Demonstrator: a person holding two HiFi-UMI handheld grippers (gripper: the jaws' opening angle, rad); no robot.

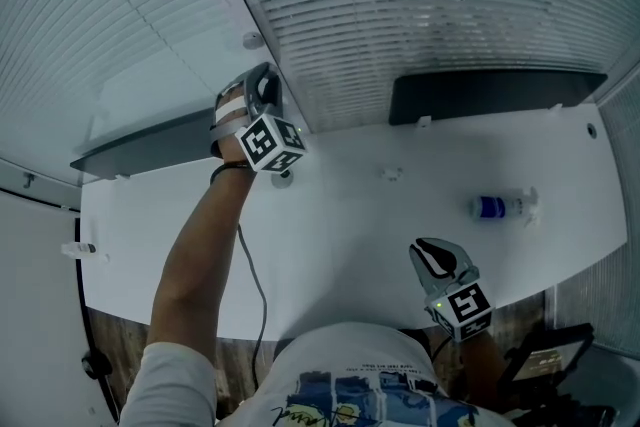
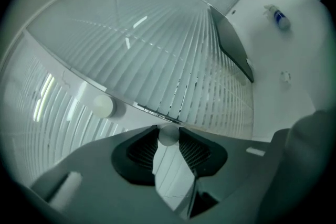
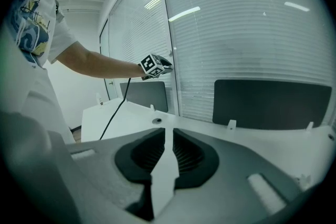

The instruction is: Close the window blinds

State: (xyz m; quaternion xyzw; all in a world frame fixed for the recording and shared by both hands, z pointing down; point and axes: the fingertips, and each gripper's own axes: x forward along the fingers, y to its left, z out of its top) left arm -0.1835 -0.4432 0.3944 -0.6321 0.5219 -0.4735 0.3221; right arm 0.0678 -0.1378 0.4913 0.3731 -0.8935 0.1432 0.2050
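Note:
White slatted blinds (image 1: 420,5) hang behind glass on the right of a white window post, and a second set of blinds (image 1: 90,25) hangs on its left. My left gripper (image 1: 262,90) is raised against that post. In the left gripper view a small white round knob (image 2: 168,135) sits between the tips of my left gripper (image 2: 168,137), and both pads touch it. A second, larger white knob (image 2: 103,106) sticks out of the post to the left. My right gripper (image 1: 428,250) hangs low over the desk, shut and holding nothing (image 3: 169,136).
A white desk (image 1: 350,235) runs below the window, with two dark panels (image 1: 490,95) (image 1: 150,143) standing along its back edge. A small bottle with a blue label (image 1: 500,207) lies at the desk's right. A black cable (image 1: 255,285) trails down from my left arm.

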